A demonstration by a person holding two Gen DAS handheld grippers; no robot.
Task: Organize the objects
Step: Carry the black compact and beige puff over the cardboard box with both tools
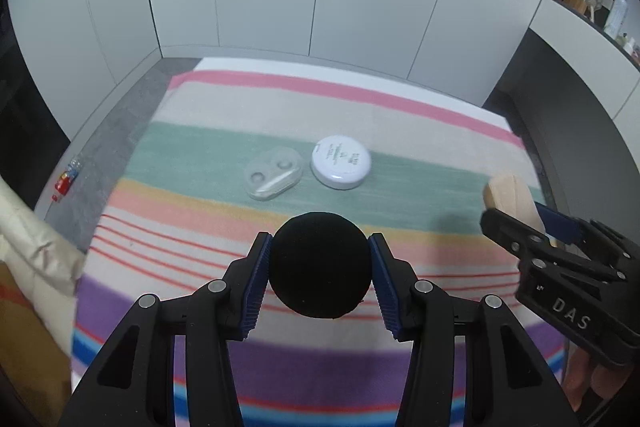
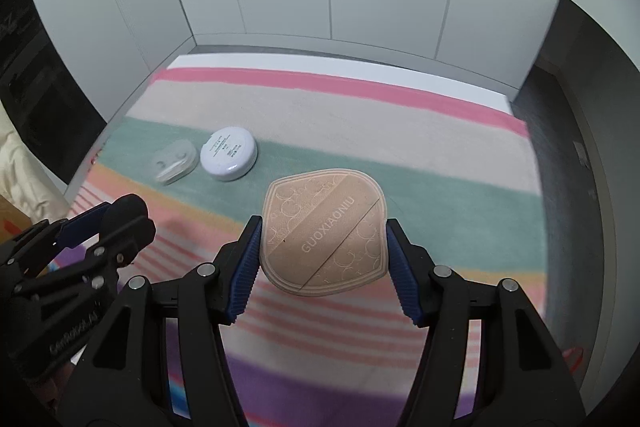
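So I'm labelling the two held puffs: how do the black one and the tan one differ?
The black puff is round and plain; the tan puff is a rounded shield shape with a printed strap. The left gripper holds the black one, the right gripper the tan. Both are clamped at their edges above the striped blanket.

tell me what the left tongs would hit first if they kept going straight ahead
Probably the white round case, or the clear plastic case beside it; both lie ahead on the striped blanket. The left tongs hold a black puff; depth is unclear.
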